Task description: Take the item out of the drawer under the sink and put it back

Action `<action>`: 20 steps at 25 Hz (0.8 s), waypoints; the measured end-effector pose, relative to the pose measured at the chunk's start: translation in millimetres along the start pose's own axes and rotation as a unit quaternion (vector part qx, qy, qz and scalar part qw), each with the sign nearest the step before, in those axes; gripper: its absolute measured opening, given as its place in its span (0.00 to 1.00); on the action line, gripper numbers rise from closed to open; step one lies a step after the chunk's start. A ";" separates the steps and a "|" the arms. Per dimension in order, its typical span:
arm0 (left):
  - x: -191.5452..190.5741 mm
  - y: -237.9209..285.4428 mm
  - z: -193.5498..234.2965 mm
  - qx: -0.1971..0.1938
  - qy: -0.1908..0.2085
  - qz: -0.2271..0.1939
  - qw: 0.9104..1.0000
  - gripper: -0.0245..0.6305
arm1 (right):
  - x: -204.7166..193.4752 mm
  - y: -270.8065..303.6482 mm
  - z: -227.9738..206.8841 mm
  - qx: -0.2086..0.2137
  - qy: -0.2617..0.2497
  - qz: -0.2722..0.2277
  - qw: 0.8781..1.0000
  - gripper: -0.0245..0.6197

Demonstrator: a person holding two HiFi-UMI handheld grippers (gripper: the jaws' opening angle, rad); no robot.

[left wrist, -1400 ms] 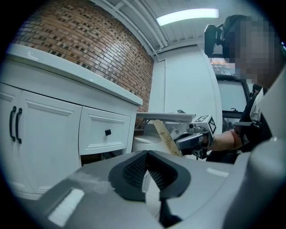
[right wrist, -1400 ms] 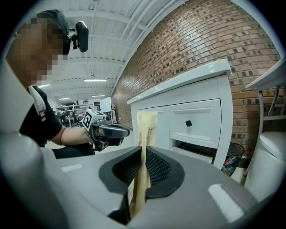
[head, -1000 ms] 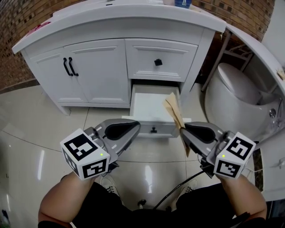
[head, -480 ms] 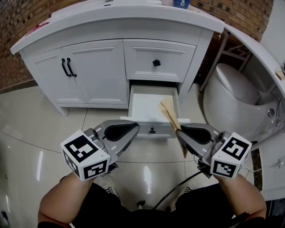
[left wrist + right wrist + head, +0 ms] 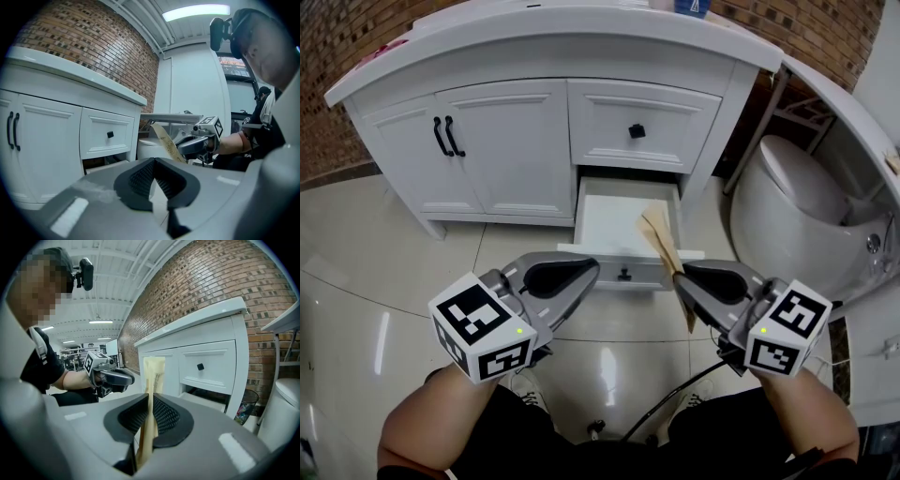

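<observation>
A flat tan paper packet (image 5: 664,246) stands on edge in my right gripper (image 5: 682,275), which is shut on it; the right gripper view shows the packet (image 5: 152,380) pinched between the black pads. The packet hangs over the front right corner of the open lower drawer (image 5: 623,214) of the white sink cabinet. My left gripper (image 5: 592,266) hovers in front of the drawer's face with its jaws together and nothing between them. In the left gripper view the packet (image 5: 167,142) and the right gripper (image 5: 180,145) show ahead.
The closed upper drawer with a black knob (image 5: 637,131) sits above the open one. Two cabinet doors with black handles (image 5: 444,137) are to the left. A white toilet (image 5: 797,202) stands to the right. Glossy floor tiles (image 5: 384,281) surround me.
Both grippers have stayed where they were, and the packet is held the same way. Only the head view has shifted slightly.
</observation>
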State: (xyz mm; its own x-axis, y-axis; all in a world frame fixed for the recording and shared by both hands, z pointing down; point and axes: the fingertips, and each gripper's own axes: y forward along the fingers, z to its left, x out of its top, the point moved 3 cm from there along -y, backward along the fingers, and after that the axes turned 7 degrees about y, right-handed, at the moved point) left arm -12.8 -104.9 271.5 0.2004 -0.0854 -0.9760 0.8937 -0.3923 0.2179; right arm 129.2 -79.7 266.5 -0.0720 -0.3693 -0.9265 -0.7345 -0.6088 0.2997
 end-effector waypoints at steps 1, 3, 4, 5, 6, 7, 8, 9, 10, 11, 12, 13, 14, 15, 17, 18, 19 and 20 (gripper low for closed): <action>0.3 -0.3 0.2 0.000 -0.001 -0.001 1.000 0.04 | 0.1 0.7 -0.6 0.000 0.001 0.001 1.000 0.09; 0.8 -0.9 1.0 0.000 -0.001 -0.002 1.000 0.04 | 0.4 3.3 -2.2 -0.002 0.004 0.002 1.000 0.09; 0.8 -1.1 1.6 0.001 -0.002 -0.002 1.000 0.04 | 1.0 5.1 -3.0 -0.004 0.003 0.002 1.000 0.09; 0.5 -0.9 2.1 0.001 -0.002 -0.003 1.000 0.04 | 1.8 7.0 -3.4 -0.007 -0.003 0.003 1.000 0.09; 0.2 -0.7 2.3 0.001 -0.003 -0.003 1.000 0.04 | 3.1 9.1 -3.6 -0.012 -0.013 0.005 1.000 0.09; 0.0 -0.6 2.5 0.000 -0.004 -0.003 1.000 0.04 | 4.9 11.3 -3.7 -0.017 -0.028 0.008 0.999 0.09; -0.1 -0.6 2.9 -0.001 -0.005 -0.003 1.000 0.04 | 7.1 13.9 -3.6 -0.022 -0.048 0.014 0.999 0.09; -0.2 -0.9 3.1 -0.002 -0.006 -0.004 1.000 0.04 | 9.7 16.8 -3.6 -0.028 -0.071 0.021 0.997 0.09; -0.6 -1.0 3.2 -0.003 -0.007 -0.004 1.000 0.04 | 12.7 19.5 -3.9 -0.032 -0.094 0.028 0.995 0.09; -1.3 -0.9 2.9 -0.005 -0.007 -0.004 1.000 0.04 | 16.1 22.0 -4.8 -0.036 -0.112 0.034 0.993 0.09; -1.9 -0.6 2.7 -0.007 -0.008 -0.004 1.000 0.04 | 19.5 24.7 -6.4 -0.037 -0.122 0.039 0.991 0.09; -2.3 -0.6 2.7 -0.008 -0.009 -0.004 1.000 0.04 | 23.0 28.1 -8.7 -0.036 -0.125 0.042 0.991 0.09; -2.0 -1.1 3.5 -0.007 -0.010 -0.005 1.000 0.04 | 26.7 32.4 -12.0 -0.035 -0.124 0.045 0.991 0.09; -1.1 -2.2 4.8 -0.003 -0.011 -0.007 1.000 0.04 | 30.6 37.8 -16.4 -0.035 -0.123 0.047 0.991 0.09; 1.2 -4.3 8.0 0.005 -0.013 -0.012 1.000 0.04 | 38.6 50.3 -28.5 -0.039 -0.119 0.046 0.991 0.09; 2.1 -5.1 9.3 0.007 -0.013 -0.014 1.000 0.04 | 42.1 57.1 -35.4 -0.040 -0.115 0.044 0.992 0.09; 2.5 -6.0 10.7 0.010 -0.014 -0.016 1.000 0.04 | 45.0 64.2 -42.6 -0.042 -0.110 0.041 0.992 0.09; 2.7 -6.8 12.2 0.012 -0.015 -0.017 1.000 0.04 | 47.1 71.6 -50.3 -0.045 -0.108 0.038 0.992 0.09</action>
State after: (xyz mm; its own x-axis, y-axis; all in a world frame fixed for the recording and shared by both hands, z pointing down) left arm -23.2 -113.6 267.4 0.1582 -0.0989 -0.9824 0.8895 -0.4178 0.1852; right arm 107.2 -176.0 255.7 -0.2749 -0.2636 -0.9246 -0.6583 -0.6493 0.3808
